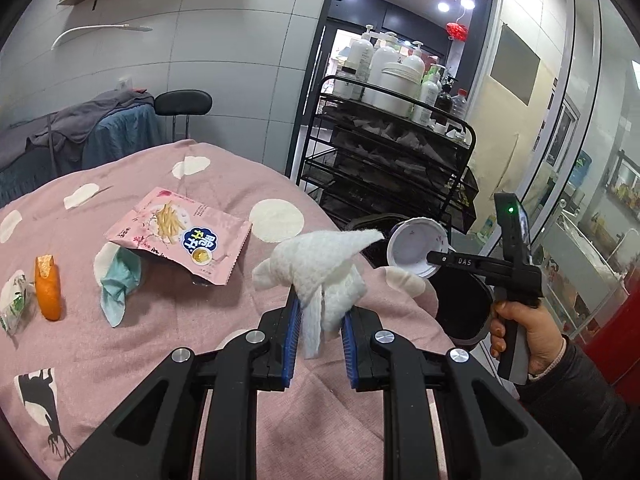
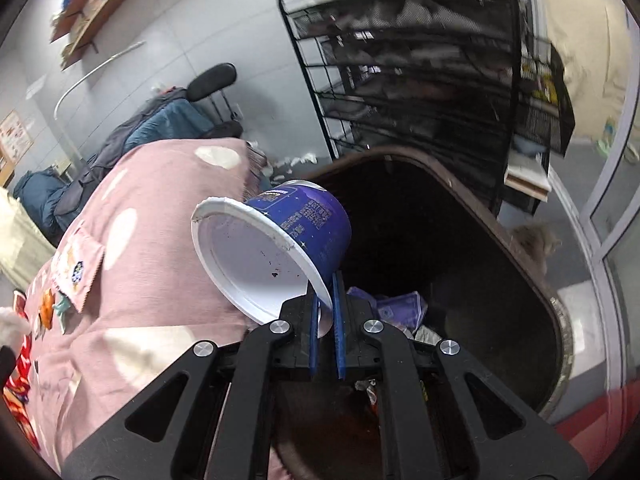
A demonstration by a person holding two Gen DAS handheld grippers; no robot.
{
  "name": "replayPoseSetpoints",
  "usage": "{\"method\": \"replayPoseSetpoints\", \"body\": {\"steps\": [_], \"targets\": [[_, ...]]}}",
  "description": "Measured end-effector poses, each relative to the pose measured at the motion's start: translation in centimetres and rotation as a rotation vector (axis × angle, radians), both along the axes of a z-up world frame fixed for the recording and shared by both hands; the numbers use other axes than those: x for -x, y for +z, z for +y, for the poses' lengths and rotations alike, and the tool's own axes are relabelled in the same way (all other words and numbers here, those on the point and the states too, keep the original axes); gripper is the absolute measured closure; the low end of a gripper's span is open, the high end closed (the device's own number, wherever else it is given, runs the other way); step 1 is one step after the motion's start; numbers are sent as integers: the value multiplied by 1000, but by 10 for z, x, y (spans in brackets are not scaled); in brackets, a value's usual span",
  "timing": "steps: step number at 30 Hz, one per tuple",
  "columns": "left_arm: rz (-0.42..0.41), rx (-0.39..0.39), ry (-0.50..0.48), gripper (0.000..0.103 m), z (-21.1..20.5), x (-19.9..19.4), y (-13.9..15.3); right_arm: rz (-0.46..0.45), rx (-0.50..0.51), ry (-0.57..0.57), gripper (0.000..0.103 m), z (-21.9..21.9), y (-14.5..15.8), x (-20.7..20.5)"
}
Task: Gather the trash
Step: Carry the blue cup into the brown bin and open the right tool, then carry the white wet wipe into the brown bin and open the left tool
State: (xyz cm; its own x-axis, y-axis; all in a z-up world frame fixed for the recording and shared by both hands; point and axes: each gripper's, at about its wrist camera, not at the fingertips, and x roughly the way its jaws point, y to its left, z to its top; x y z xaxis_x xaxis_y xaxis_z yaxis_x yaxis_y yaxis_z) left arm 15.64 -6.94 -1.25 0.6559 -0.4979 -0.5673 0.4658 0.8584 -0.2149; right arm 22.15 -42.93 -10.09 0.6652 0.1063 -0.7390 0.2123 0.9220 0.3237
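- The right tongs [image 2: 325, 304] clench the white rim of a blue cup [image 2: 280, 240], one finger inside the wall and one outside.
- The cup lies tipped on its side over the dark trash bin [image 2: 480, 240]; its long axis runs from the open white mouth, facing the camera and down-left, to its base up and right.
- White print covers the cup's blue wall, too small to read.
- Crumpled purple wrappers [image 2: 396, 308] lie inside the bin.
- The left tongs [image 1: 320, 312] grasp a crumpled white tissue [image 1: 316, 268] above the pink blanket [image 1: 160, 320], its pointed flap reaching right.
- A pink snack packet [image 1: 180, 236] lies flat on the blanket, with chips pictured and a blue logo in Chinese characters.
- An orange peel [image 1: 48, 292] lies left of it.
- "DAS" is printed on the right tongs' black arm.
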Motion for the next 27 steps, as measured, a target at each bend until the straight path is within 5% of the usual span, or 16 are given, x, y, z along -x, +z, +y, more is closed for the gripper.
{"method": "replayPoseSetpoints", "body": {"steps": [3,12,17,27], "targets": [[0,-9,-9,84,-4,1,0,55,-72,-29,95,-13,-20,-13],[17,-22,-33,84,-14,-1,-4,130,-82,-76,91,-20,-48,-21],[26,-23,-48,84,-21,-2,-5,115,-49,-63,66,-17,-42,-20],[87,-25,-116,84,-44,-13,-12,-19,-9,-7,51,10,13,11]]}}
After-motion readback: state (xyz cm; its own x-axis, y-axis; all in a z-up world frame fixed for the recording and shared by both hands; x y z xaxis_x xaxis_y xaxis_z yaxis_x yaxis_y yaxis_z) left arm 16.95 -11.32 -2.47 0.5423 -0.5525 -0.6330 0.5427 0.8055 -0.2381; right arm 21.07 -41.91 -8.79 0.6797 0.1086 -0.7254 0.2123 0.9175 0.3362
